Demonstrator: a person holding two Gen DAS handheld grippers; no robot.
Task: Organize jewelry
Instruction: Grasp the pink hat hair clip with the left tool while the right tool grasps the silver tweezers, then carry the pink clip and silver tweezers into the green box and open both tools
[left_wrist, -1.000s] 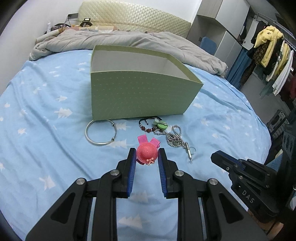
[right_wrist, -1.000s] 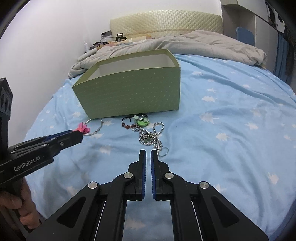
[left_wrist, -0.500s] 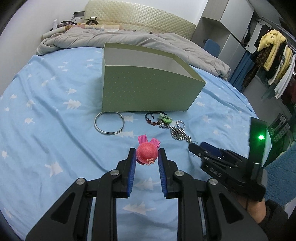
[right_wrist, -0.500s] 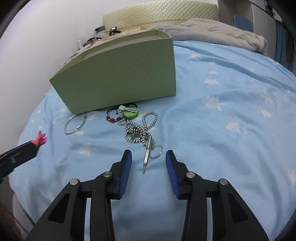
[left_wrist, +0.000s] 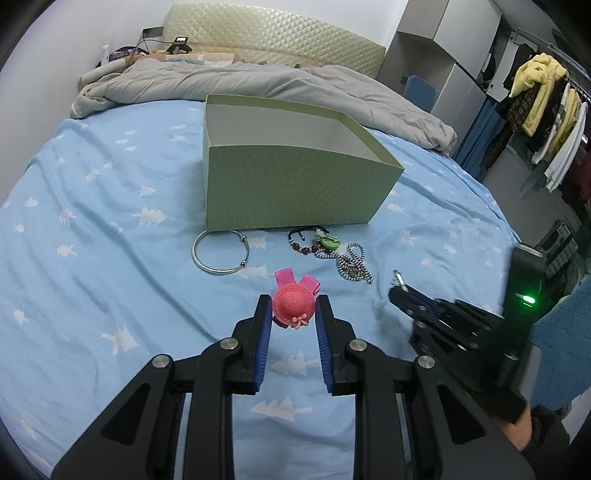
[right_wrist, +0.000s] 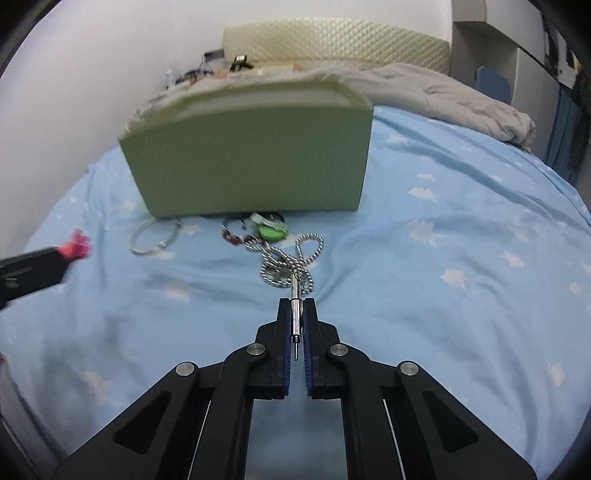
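My left gripper (left_wrist: 292, 306) is shut on a pink hat-shaped hair clip (left_wrist: 293, 303) and holds it above the blue bedsheet. My right gripper (right_wrist: 296, 308) is shut on the silver pendant (right_wrist: 294, 297) of a silver bead chain (right_wrist: 291, 258) that lies on the sheet. An open green box (left_wrist: 291, 162) stands behind the jewelry; it also shows in the right wrist view (right_wrist: 251, 155). In front of it lie a silver bangle (left_wrist: 220, 252), a dark bead bracelet (left_wrist: 301, 242) and a green charm (left_wrist: 330, 242). The right gripper shows in the left wrist view (left_wrist: 400, 291).
A grey duvet (left_wrist: 258, 81) is bunched at the head of the bed before a quilted headboard (left_wrist: 273, 37). Clothes (left_wrist: 546, 110) hang at the far right beside a white wardrobe (left_wrist: 439, 48). The bed edge drops off at the right.
My right gripper moved forward and down and closed on the chain's pendant. My left gripper kept the pink clip and shifted slightly, so the box looks farther right.
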